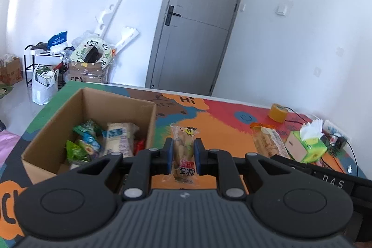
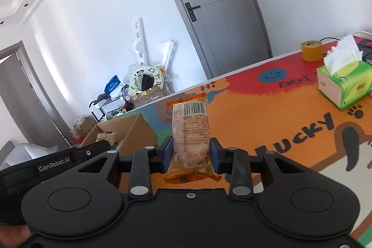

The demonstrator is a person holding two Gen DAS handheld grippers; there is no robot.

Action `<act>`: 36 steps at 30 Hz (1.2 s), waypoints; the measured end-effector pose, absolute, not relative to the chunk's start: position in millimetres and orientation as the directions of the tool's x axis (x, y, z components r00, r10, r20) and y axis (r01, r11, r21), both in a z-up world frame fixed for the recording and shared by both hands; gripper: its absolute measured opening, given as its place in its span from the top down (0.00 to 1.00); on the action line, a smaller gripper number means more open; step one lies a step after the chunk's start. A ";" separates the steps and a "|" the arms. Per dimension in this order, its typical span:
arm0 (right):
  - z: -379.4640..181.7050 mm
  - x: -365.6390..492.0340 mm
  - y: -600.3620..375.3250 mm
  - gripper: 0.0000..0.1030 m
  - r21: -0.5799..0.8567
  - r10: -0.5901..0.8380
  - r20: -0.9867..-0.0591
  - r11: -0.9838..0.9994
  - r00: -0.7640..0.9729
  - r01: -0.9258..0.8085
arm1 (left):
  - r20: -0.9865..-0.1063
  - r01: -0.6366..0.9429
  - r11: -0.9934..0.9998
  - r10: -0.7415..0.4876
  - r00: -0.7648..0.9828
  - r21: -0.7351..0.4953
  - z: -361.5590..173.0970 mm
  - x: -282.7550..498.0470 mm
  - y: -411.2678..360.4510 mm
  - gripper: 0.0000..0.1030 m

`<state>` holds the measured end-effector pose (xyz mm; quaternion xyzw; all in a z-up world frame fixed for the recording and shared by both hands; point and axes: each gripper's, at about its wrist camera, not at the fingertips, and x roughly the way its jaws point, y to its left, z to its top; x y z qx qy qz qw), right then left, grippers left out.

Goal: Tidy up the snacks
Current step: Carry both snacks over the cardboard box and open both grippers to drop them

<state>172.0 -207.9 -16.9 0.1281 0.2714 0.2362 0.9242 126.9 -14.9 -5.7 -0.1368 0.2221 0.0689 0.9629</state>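
My left gripper [image 1: 183, 150] is shut on a clear snack packet with a yellow cartoon face [image 1: 184, 150], held above the table just right of an open cardboard box [image 1: 148, 131]. The box holds several snack packets, green, blue and white [image 1: 104, 141]. My right gripper [image 2: 191, 150] is shut on an orange-edged snack packet with a barcode [image 2: 191, 131], held above the table. That packet also shows in the left wrist view [image 1: 269, 141]. The box [image 2: 137, 134] and the left gripper's packet [image 2: 105, 137] show at the left in the right wrist view.
The table has a colourful printed cloth [image 1: 220, 117]. A yellow tape roll [image 1: 277, 112] and a green tissue box [image 1: 307, 145] stand at the right, with black cables behind. Both show in the right wrist view too, tape roll [image 2: 311, 50], tissue box [image 2: 344, 85]. A grey door [image 1: 197, 22] is beyond.
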 end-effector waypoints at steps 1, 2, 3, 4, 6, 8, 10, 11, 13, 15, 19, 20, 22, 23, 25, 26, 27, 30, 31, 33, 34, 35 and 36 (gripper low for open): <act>-16.2 171.9 -205.0 0.67 0.365 0.509 -0.440 0.854 0.740 -0.371 | -0.444 -0.197 0.951 0.074 0.893 -0.238 -5.0 125.4 -11.1 0.83; -15.5 172.1 -201.8 0.67 0.367 0.515 -0.436 0.850 0.738 -0.377 | -0.441 -0.200 0.950 0.075 0.894 -0.242 -3.9 124.5 -7.3 0.83; -15.0 172.4 -198.7 0.67 0.373 0.527 -0.424 0.843 0.737 -0.388 | -0.437 -0.203 0.948 0.078 0.896 -0.246 -2.2 123.3 -2.4 0.83; -14.3 172.9 -195.0 0.67 0.377 0.538 -0.416 0.836 0.733 -0.399 | -0.430 -0.208 0.946 0.084 0.899 -0.249 -0.9 122.6 2.0 0.83; -12.4 174.3 -185.7 0.67 0.378 0.555 -0.409 0.826 0.724 -0.419 | -0.419 -0.217 0.941 0.094 0.903 -0.258 1.3 121.3 10.9 0.83; -9.8 175.6 -176.3 0.67 0.374 0.561 -0.409 0.822 0.720 -0.429 | -0.415 -0.226 0.935 0.097 0.905 -0.274 2.1 120.2 19.9 0.83; -7.1 176.5 -167.8 0.67 0.373 0.571 -0.406 0.816 0.714 -0.441 | -0.413 -0.236 0.929 0.104 0.905 -0.284 2.2 118.8 29.0 0.83; -5.5 176.8 -163.6 0.67 0.373 0.577 -0.403 0.813 0.711 -0.448 | -0.413 -0.240 0.927 0.106 0.905 -0.288 2.1 118.5 33.0 0.83; -2.8 177.2 -155.9 0.67 0.368 0.584 -0.399 0.808 0.707 -0.460 | -0.411 -0.250 0.922 0.114 0.904 -0.294 1.2 116.7 41.9 0.83; -1.2 179.1 -147.7 0.67 0.368 0.594 -0.397 0.801 0.700 -0.472 | -0.410 -0.258 0.918 0.119 0.904 -0.302 -0.3 115.9 49.9 0.83; -1.2 184.2 -128.9 0.67 0.368 0.624 -0.403 0.780 0.670 -0.505 | -0.418 -0.288 0.904 0.140 0.898 -0.317 -3.1 117.7 67.8 0.83; -1.7 185.3 -124.8 0.67 0.369 0.629 -0.405 0.777 0.664 -0.511 | -0.420 -0.294 0.902 0.145 0.896 -0.317 -3.0 118.6 73.1 0.83; -2.7 187.4 -115.3 0.67 0.370 0.638 -0.409 0.769 0.652 -0.521 | -0.421 -0.304 0.898 0.153 0.894 -0.319 -3.1 119.9 80.6 0.83; -3.1 188.1 -111.3 0.67 0.371 0.643 -0.412 0.766 0.646 -0.525 | -0.422 -0.309 0.896 0.157 0.893 -0.319 -3.2 120.3 85.2 0.83; -3.1 188.0 -101.8 0.67 0.371 0.649 -0.418 0.760 0.635 -0.533 | -0.425 -0.318 0.891 0.163 0.891 -0.324 -3.7 121.5 93.0 0.83; -2.9 188.8 -98.0 0.67 0.370 0.652 -0.420 0.758 0.631 -0.537 | -0.426 -0.321 0.889 0.165 0.890 -0.327 -3.8 122.5 97.3 0.83; -2.8 189.7 -94.0 0.67 0.368 0.655 -0.422 0.756 0.627 -0.542 | -0.427 -0.325 0.886 0.166 0.889 -0.330 -4.4 123.4 101.1 0.83; -1.1 191.5 -82.1 0.67 0.362 0.659 -0.426 0.752 0.619 -0.551 | -0.437 -0.330 0.880 0.161 0.885 -0.343 -8.4 126.1 110.4 0.83; -0.7 192.3 -78.5 0.67 0.362 0.661 -0.427 0.751 0.618 -0.553 | -0.442 -0.328 0.878 0.155 0.883 -0.348 -10.3 127.7 112.6 0.83; -0.6 192.8 -70.3 0.67 0.358 0.661 -0.429 0.750 0.616 -0.556 | -0.459 -0.322 0.877 0.136 0.878 -0.357 -15.1 131.1 116.6 0.83; -0.5 193.4 -66.3 0.67 0.357 0.661 -0.429 0.750 0.615 -0.557 | -0.471 -0.318 0.877 0.123 0.874 -0.361 -17.2 133.4 118.9 0.83; -0.8 193.8 -62.9 0.67 0.356 0.661 -0.429 0.750 0.615 -0.558 | -0.483 -0.322 0.876 0.121 0.867 -0.360 -18.6 134.5 120.0 0.82; -1.2 194.0 -59.2 0.67 0.356 0.662 -0.428 0.749 0.615 -0.559 | -0.500 -0.328 0.875 0.119 0.858 -0.355 -20.3 135.2 122.1 0.78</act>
